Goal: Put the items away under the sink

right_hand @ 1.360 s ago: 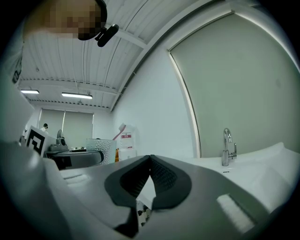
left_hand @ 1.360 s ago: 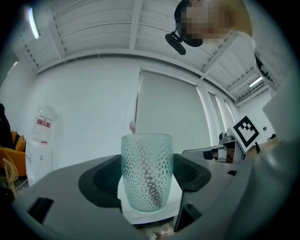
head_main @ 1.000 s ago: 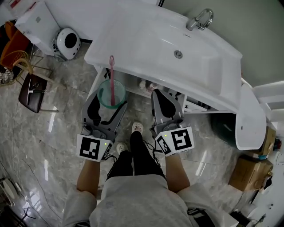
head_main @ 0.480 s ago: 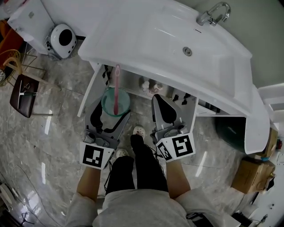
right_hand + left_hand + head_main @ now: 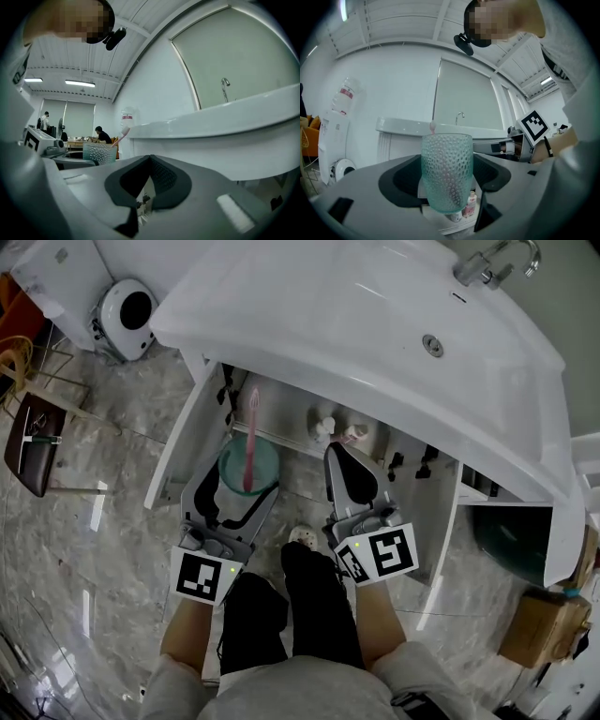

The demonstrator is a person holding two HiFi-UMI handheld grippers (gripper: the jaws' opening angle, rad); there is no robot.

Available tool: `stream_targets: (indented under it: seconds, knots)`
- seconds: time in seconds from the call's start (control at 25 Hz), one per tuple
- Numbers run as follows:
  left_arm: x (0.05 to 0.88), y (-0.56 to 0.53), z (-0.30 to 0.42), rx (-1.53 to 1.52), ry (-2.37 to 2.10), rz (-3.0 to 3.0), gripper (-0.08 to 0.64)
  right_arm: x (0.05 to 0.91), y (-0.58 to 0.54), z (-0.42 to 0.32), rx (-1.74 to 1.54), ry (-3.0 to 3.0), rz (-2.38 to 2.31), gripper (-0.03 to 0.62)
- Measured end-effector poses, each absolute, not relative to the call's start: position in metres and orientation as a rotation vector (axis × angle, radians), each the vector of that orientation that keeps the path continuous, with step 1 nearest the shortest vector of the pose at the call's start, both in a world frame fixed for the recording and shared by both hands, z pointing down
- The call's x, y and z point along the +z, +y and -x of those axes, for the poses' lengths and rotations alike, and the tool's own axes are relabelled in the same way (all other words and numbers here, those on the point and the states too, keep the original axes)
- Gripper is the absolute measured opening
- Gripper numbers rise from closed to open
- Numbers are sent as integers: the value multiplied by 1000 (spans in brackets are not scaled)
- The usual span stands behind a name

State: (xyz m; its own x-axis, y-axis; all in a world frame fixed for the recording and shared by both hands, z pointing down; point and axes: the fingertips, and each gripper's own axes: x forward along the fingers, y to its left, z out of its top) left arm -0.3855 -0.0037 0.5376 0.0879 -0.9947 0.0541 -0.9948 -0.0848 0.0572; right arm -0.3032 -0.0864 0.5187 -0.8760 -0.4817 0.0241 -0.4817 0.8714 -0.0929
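A teal dimpled cup (image 5: 234, 461) with a pink toothbrush (image 5: 250, 432) standing in it is held upright by my left gripper (image 5: 247, 474), which is shut on it. The left gripper view has the cup (image 5: 446, 171) filling the space between the jaws. It hangs just in front of the open cabinet under the white sink (image 5: 375, 324). My right gripper (image 5: 342, 457) is beside it on the right, shut with nothing in it (image 5: 149, 161). Small bottles (image 5: 323, 424) stand on the shelf inside the cabinet.
The cabinet doors stand open at left (image 5: 178, 442) and right (image 5: 441, 549). A round white device (image 5: 127, 310) and a dark stool (image 5: 28, 432) stand on the marble floor at the left. A dark green bin (image 5: 511, 540) and a cardboard box (image 5: 544, 629) are at the right.
Both grippers have come lower and closer to the open cabinet, the cup moving with the left one. More of the cabinet's inside and its right door now shows.
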Motion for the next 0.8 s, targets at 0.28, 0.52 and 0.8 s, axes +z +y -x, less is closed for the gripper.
stream_targets:
  seconds: [0.28,0.52,0.8]
  knots:
    - [623,-28,387,-9,-2058,-2297,342,597,-108,305,44,-3040,-776,11]
    - [673,-55,386,-73,-2080,-2421,342,652,-129,288,-43,-3062,-813,11]
    - [741,-88,387,-86,-2048,-2470,342,711,-144,271,-84,-3052,-867,11]
